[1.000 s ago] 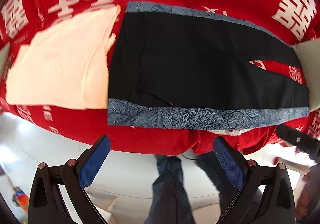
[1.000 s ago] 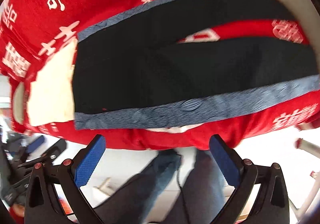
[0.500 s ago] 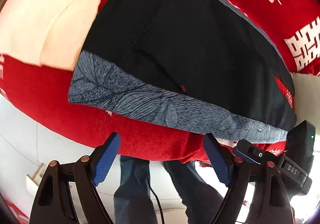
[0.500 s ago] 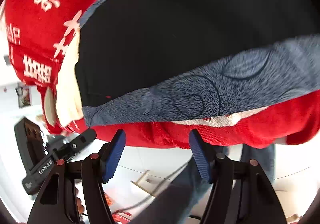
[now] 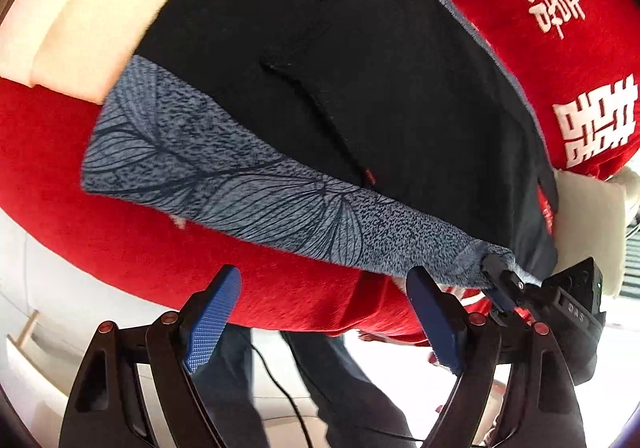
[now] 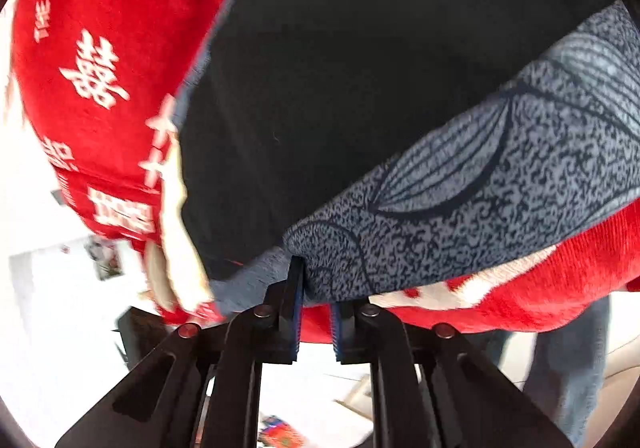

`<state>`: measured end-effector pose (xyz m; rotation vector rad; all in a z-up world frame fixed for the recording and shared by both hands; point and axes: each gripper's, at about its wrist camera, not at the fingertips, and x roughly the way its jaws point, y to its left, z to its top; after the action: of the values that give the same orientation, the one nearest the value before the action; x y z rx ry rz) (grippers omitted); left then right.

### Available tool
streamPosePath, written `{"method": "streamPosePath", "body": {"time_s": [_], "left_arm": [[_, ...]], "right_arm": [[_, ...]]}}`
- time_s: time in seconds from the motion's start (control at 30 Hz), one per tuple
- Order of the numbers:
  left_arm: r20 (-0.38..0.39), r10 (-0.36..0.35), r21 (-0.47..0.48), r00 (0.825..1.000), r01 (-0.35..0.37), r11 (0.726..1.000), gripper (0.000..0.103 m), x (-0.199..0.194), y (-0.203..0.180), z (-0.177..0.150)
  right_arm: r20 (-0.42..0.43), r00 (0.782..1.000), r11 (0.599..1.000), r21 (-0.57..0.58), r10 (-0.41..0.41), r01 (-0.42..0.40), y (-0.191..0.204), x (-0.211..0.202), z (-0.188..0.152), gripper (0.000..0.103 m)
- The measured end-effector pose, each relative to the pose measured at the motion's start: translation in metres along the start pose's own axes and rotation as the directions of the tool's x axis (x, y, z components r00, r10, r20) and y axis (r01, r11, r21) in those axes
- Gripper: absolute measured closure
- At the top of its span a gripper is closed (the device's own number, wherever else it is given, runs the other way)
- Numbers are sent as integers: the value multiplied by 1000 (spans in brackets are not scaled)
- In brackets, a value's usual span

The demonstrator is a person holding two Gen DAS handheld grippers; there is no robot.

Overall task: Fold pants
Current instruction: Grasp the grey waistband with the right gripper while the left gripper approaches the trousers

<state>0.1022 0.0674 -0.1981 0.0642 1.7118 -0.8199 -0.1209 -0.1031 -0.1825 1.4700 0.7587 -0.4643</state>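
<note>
Change: While a second ago both pairs hung spread above the cloth, the right tongs [image 6: 314,312] have now come down and pinched shut on the patterned grey border [image 6: 460,216] of the pants [image 6: 360,68].
Left tongs: the left tongs [image 5: 324,324] stand wide, nothing between them, short of the same border [image 5: 248,192], over the red blanket's [image 5: 120,248] front edge.
Meaning: one edge looks secured; I judge the fold waits on the left grip.
Pose: both point steeply down, rolled sideways.
Pants: black, spread flat on the blanket, near border towards the person's legs [image 5: 320,388].
Farther: a cream cloth [image 5: 80,28] lies beside the pants, at the left.
</note>
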Motion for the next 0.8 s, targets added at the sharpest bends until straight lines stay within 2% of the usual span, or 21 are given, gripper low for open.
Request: {"method": "streamPosePath", "body": {"time_s": [0.07, 0.2, 0.27, 0.3, 0.33, 0.37, 0.4, 0.43, 0.57, 0.6, 0.67, 0.73, 0.77, 0.8], "left_arm": [[-1, -36, -36, 999, 36, 999, 16, 2, 1, 3], [22, -105, -118, 994, 107, 987, 16, 4, 1, 16], [42, -105, -133, 994, 110, 985, 17, 4, -1, 24], [51, -101, -140, 994, 107, 984, 19, 5, -3, 29], [59, -96, -143, 994, 103, 984, 42, 6, -4, 33], [48, -85, -140, 995, 91, 986, 53, 10, -6, 36], [40, -80, -139, 996, 84, 987, 55, 16, -6, 39], [42, -74, -138, 996, 79, 987, 63, 17, -5, 40], [30, -38, -88, 999, 41, 995, 78, 17, -7, 42], [25, -39, -81, 999, 41, 996, 78, 17, -6, 42], [16, -45, -76, 999, 46, 996, 84, 15, -6, 45], [6, -33, -59, 999, 33, 998, 85, 13, -11, 48], [5, -30, -48, 1000, 30, 998, 85, 10, -16, 50], [5, -22, -31, 1000, 22, 999, 85, 5, -23, 52]], "right_arm": [[-3, 1000, 999, -30, 12, -12, 11, -3, -1, 91], [-2, 998, 998, -16, 67, -67, 19, -12, 2, 91], [-9, 997, 997, -25, 76, -76, 21, -13, 3, 91], [-15, 997, 997, -30, 75, -75, 20, -13, 3, 91], [-22, 997, 997, -32, 73, -74, 19, -12, 4, 91], [-30, 997, 997, -31, 70, -71, 15, -11, 4, 91], [-35, 997, 997, -31, 68, -69, 12, -9, 5, 87], [-41, 997, 998, -32, 59, -61, 10, -6, 6, 87], [-47, 998, 999, -9, 31, -31, -8, 7, 8, 80], [-39, 999, 999, 11, 37, -37, -13, 7, 9, 73], [-17, 997, 992, 94, 81, -79, -28, 6, 9, 71], [5, 992, 974, 190, 124, -123, -36, 3, 8, 83], [16, 993, 973, 199, 115, -116, -34, -1, 9, 93], [20, 995, 979, 178, 100, -102, -25, -6, 11, 93]]}}
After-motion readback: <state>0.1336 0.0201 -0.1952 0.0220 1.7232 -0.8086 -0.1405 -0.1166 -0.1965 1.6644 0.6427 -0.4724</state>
